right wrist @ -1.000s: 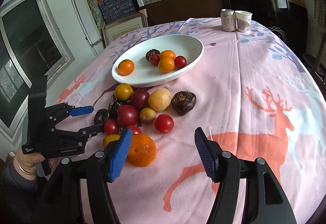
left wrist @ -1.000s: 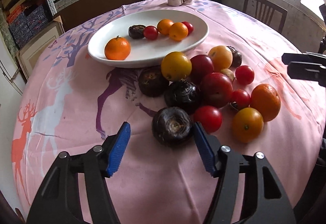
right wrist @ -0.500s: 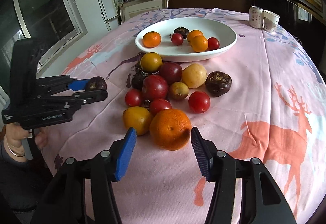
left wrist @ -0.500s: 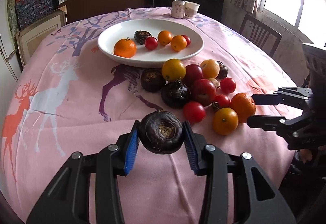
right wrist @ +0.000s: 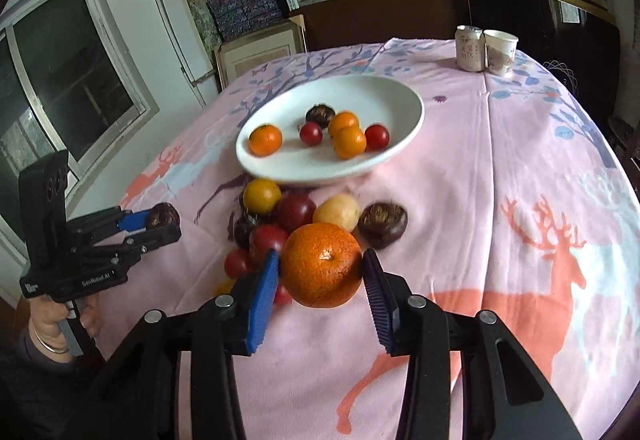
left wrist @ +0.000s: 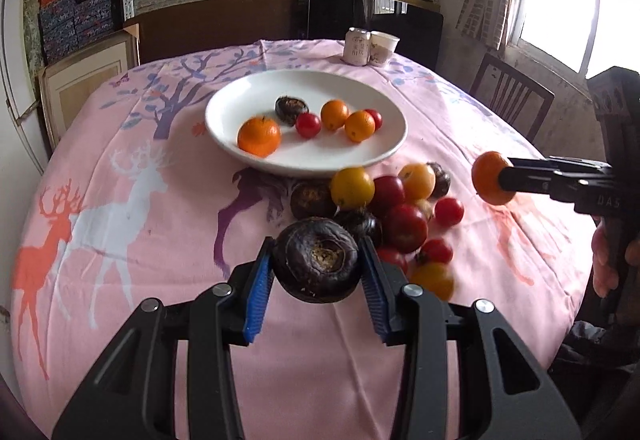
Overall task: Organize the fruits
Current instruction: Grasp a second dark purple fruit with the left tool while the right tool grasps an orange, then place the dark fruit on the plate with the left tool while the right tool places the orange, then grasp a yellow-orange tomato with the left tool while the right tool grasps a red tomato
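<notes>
When taken from the left wrist, shows the left gripper (left wrist: 316,246) with its blue fingers (left wrist: 258,284) clamped on a dark round fruit (left wrist: 316,268), raised clear of the pink surface (left wrist: 160,240). Places the white plate (left wrist: 240,99) at 12 o'clock of that fruit, holding one large orange, one dark fruit, two small oranges and two red tomatoes. Leaves a loose pile of fruit (left wrist: 404,224) on the cloth between plate and fingers, toward 1 o'clock. Catches the right gripper (left wrist: 505,181) side-on at 3 o'clock, held roughly level in the air and closed on an orange (left wrist: 486,177), with the right hand (left wrist: 604,264) wrapped round the grip below. Adds a chair (left wrist: 510,99) beyond the surface's edge at 2 o'clock, out of the other camera's sight.

When taken from the right wrist, shows that orange (right wrist: 322,266) front-on, stem dimple toward the lens, pinched between both fingers (right wrist: 260,300) of the right gripper (right wrist: 320,260) above the near end of the pile (right wrist: 296,211). Sets the left gripper (right wrist: 160,222) at 9 o'clock, off the surface's edge, pointing toward the fruit, with its dark fruit (right wrist: 162,213) half hidden between the fingers. Exposes the left hand (right wrist: 48,320) gripping the handle, a bangle on the wrist. Reveals a window (right wrist: 60,79) at 10 o'clock. Puts the plate (right wrist: 368,95) at 12 o'clock, and a can (right wrist: 470,47) touching a paper cup (right wrist: 500,49) at 1 o'clock near the far edge.
</notes>
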Demonstrator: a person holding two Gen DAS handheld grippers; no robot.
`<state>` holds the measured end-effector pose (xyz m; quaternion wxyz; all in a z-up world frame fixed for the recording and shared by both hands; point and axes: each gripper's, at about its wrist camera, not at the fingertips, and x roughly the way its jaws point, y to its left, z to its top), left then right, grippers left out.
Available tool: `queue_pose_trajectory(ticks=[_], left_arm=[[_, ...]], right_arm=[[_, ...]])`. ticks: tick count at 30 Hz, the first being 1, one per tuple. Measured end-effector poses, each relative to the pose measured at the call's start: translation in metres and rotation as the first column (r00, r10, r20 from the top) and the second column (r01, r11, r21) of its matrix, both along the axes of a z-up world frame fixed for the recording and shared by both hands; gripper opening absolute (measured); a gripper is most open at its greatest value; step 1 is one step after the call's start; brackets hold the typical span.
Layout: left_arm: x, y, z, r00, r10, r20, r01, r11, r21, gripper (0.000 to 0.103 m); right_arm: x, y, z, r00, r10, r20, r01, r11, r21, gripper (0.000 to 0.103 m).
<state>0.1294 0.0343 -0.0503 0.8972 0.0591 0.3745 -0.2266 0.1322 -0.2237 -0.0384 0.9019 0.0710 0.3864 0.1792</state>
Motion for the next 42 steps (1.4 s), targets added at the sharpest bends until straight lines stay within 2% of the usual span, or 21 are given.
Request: queue_pose_trajectory(ticks=[3,7,12,13,14,15,16,17,19,21,24,28,32,34,35,36,38,40,42], left_arm=[[0.037,-0.016,0.016,0.999,-0.001,0.034,0.000,1.000,0.008,0.041],[0.095,-0.028,0.023,0.998,0.031,0.048,-0.031,0.999,0.012,0.041],[0.165,-0.033,0.013,0.996,0.091,-0.025,-0.091,0.996,0.015,0.041],[0.171,-0.032,0.013,0.994,0.107,-0.033,-0.107,0.994,0.008,0.043],[0.173,-0.031,0.014,0.992,0.123,-0.025,-0.123,0.992,0.002,0.055],[0.169,-0.029,0.019,0.990,0.139,0.001,-0.139,0.990,-0.014,0.062],[0.164,-0.027,0.023,0.988,0.149,0.028,-0.149,0.989,-0.025,0.078],[0.156,-0.025,0.027,0.985,0.160,0.061,-0.159,0.987,-0.026,0.086],[0.136,-0.021,0.032,0.983,0.155,0.100,-0.153,0.988,-0.019,0.087],[0.114,-0.018,0.031,0.987,0.127,0.098,-0.127,0.992,-0.005,0.087],[0.075,-0.020,0.014,0.994,0.071,0.078,-0.077,0.994,0.076,0.087],[0.016,-0.032,-0.013,0.998,-0.016,0.060,0.006,0.986,0.165,0.087],[-0.031,-0.052,-0.025,0.992,-0.112,0.058,0.099,0.977,0.187,0.081],[-0.042,-0.065,-0.031,0.988,-0.143,0.058,0.128,0.968,0.216,0.076],[-0.043,-0.071,-0.034,0.987,-0.149,0.057,0.131,0.962,0.238,0.070],[-0.042,-0.075,-0.039,0.988,-0.149,0.041,0.135,0.961,0.241,0.067],[-0.036,-0.079,-0.045,0.989,-0.147,-0.012,0.146,0.967,0.209,0.056],[-0.031,-0.086,-0.055,0.989,-0.146,-0.039,0.151,0.965,0.215,0.050],[-0.033,-0.093,-0.060,0.990,-0.143,-0.002,0.138,0.954,0.265,0.050]], right_arm=[[0.043,-0.003,0.016,0.999,-0.032,0.015,0.032,0.999,0.009,0.043],[0.109,-0.001,0.015,0.997,-0.080,-0.013,0.080,0.997,0.024,0.043],[0.161,0.007,0.003,0.990,-0.137,-0.037,0.138,0.990,0.020,0.046],[0.163,0.007,0.003,0.989,-0.147,-0.033,0.148,0.989,0.025,0.046],[0.162,0.006,0.005,0.988,-0.155,-0.025,0.156,0.987,0.030,0.049],[0.158,0.005,0.008,0.987,-0.159,-0.010,0.159,0.987,0.037,0.052],[0.152,0.003,0.011,0.987,-0.160,0.009,0.159,0.987,0.035,0.058],[0.144,0.004,0.014,0.987,-0.158,0.030,0.157,0.987,0.021,0.061],[0.123,0.002,0.018,0.988,-0.148,0.051,0.148,0.989,-0.003,0.061],[0.099,-0.001,0.018,0.989,-0.133,0.059,0.134,0.991,-0.009,0.061],[0.057,-0.005,0.011,0.991,-0.113,0.067,0.115,0.993,-0.031,0.062],[0.015,-0.014,-0.002,0.993,-0.110,0.048,0.111,0.994,-0.011,0.062],[-0.009,-0.023,-0.012,0.991,-0.131,0.039,0.131,0.991,0.011,0.061],[-0.014,-0.024,-0.015,0.990,-0.138,0.033,0.138,0.990,0.016,0.061],[-0.016,-0.025,-0.016,0.989,-0.142,0.033,0.141,0.990,0.016,0.061],[-0.017,-0.025,-0.016,0.989,-0.145,0.033,0.145,0.989,0.013,0.061],[-0.018,-0.025,-0.018,0.988,-0.149,0.034,0.150,0.989,0.002,0.061],[-0.021,-0.027,-0.022,0.987,-0.155,0.030,0.155,0.988,-0.009,0.061],[-0.020,-0.029,-0.027,0.987,-0.159,0.014,0.159,0.987,-0.013,0.061]])
